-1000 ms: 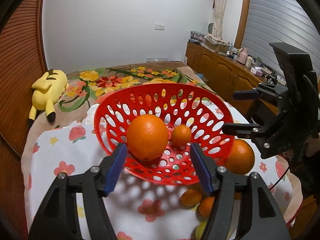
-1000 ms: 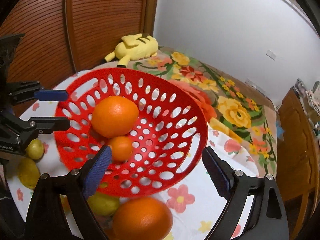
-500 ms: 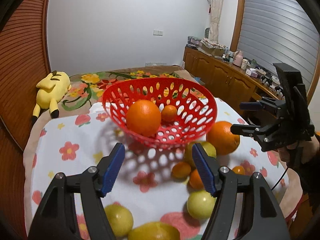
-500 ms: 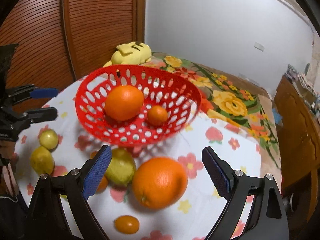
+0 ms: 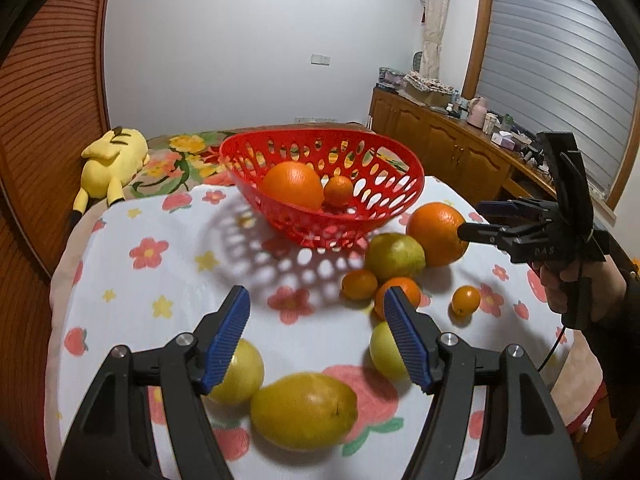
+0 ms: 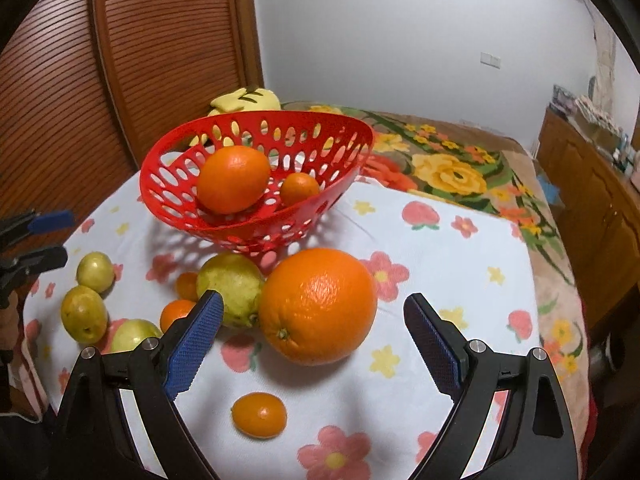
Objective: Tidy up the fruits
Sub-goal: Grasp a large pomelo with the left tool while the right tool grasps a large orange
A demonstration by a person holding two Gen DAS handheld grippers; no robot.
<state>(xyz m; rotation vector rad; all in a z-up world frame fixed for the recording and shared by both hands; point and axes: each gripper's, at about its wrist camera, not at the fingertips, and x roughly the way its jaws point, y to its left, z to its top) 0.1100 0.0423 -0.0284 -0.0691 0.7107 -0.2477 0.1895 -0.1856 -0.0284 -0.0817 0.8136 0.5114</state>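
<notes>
On the table (image 6: 460,264), left to right: the left claw (image 5: 316,336) stands open and empty above the yellow fruits (image 5: 303,410); the red basket (image 6: 256,236) holds two oranges; the right claw (image 6: 314,354), wide open, frames the large orange (image 6: 318,306). Probable step: grasp it; the neighbouring pear (image 6: 234,286) crowds the left finger.

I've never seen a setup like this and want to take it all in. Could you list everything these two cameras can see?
red basket: one, perforated, on the tablecloth's far side
large oranges: two; one in basket, one on cloth in front
small oranges: four; one in basket, three on cloth
yellow-green fruits: four, on cloth
tablecloth: one, white, flower print
plush toy: one, yellow, behind basket
cabinets: wooden, by the wall
left gripper: black, blue pads, open, empty
right gripper: same, open, empty
hand: holding right gripper
</notes>
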